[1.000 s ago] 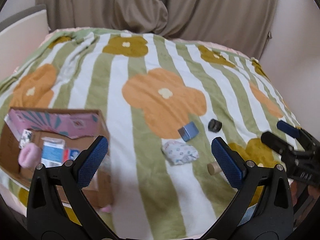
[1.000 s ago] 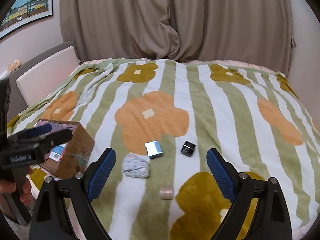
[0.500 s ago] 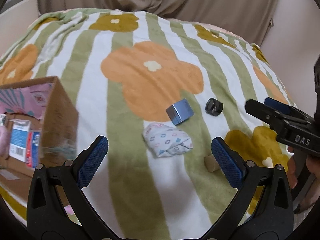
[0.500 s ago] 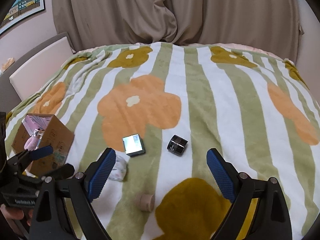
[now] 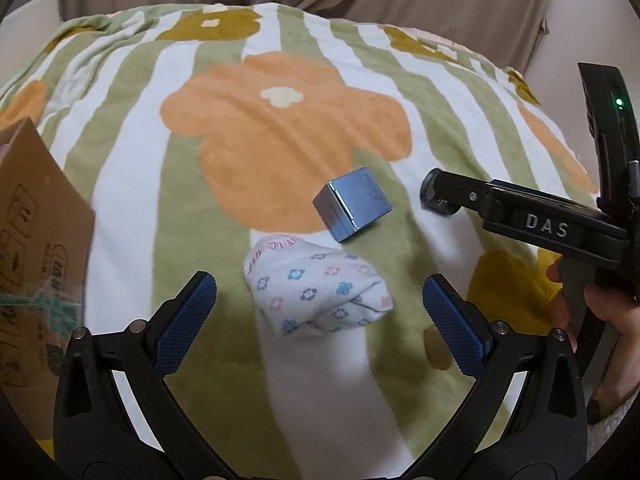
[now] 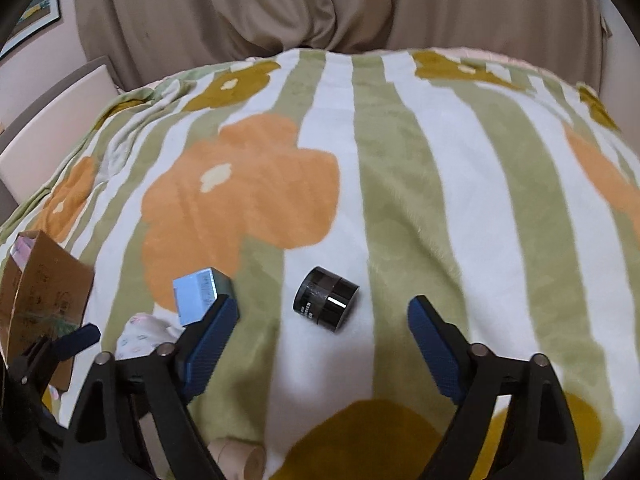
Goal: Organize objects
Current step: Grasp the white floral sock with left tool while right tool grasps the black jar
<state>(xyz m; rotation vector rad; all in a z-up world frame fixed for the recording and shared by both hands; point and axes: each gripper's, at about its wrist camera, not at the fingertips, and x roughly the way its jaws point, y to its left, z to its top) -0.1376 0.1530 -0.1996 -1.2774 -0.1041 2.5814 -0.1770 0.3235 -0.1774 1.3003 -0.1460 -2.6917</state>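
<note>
Beige curtains are seen behind a striped, flowered blanket. Over a folded sock, the left gripper is held with fingers spread, nothing between them. The right gripper is likewise spread before a black jar. A metal box lies between both; a cardboard box stands leftward.

On the blanket lay one folded floral cloth, one shiny blue-grey box, one black cylindrical jar and one beige roll, though that last sat half-hidden and may have been something else. One cardboard box stood at the left. Two grippers showed.
</note>
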